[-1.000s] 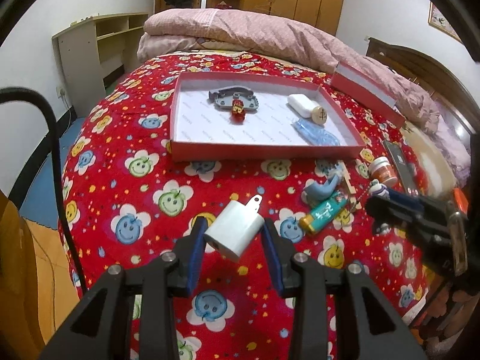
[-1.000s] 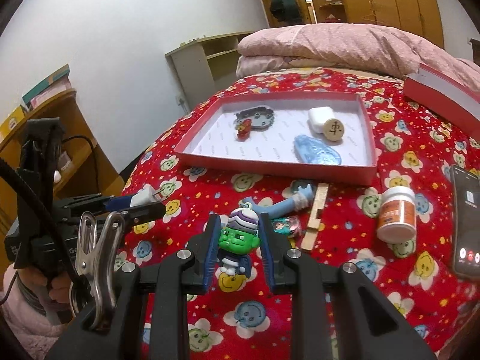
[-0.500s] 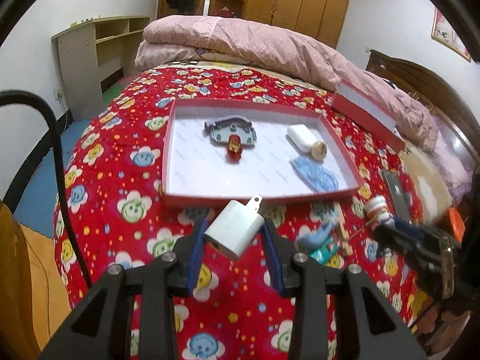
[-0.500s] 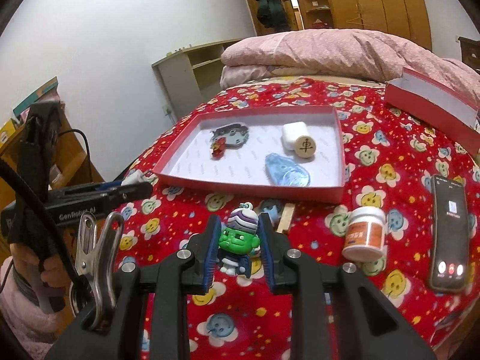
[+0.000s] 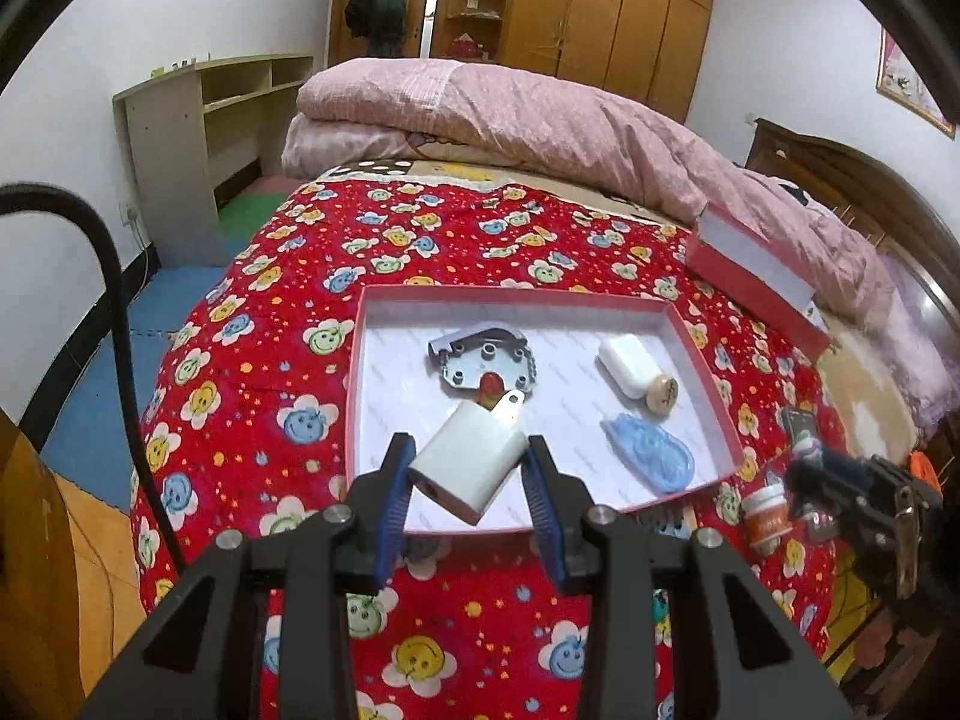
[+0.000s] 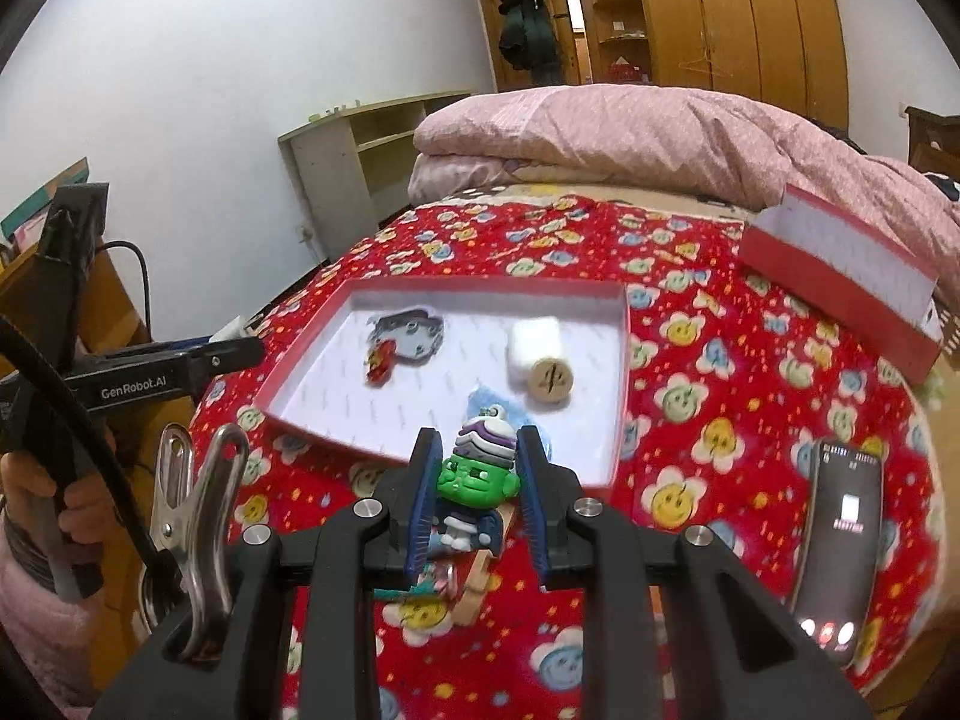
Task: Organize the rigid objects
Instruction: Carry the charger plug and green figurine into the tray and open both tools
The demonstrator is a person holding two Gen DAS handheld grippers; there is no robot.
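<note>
White charger (image 5: 471,461) clamped in left gripper (image 5: 470,480), above red tray (image 5: 354,372).

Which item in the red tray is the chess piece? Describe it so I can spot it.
Find the red tray on the flowered bedspread. At its right side a white case lies flat; the chess piece touches that case's near end. It is the only round wooden disc there, with a dark character on its face.

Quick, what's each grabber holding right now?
Left gripper: shut on the white charger.
Right gripper: shut on the green toy.
</note>
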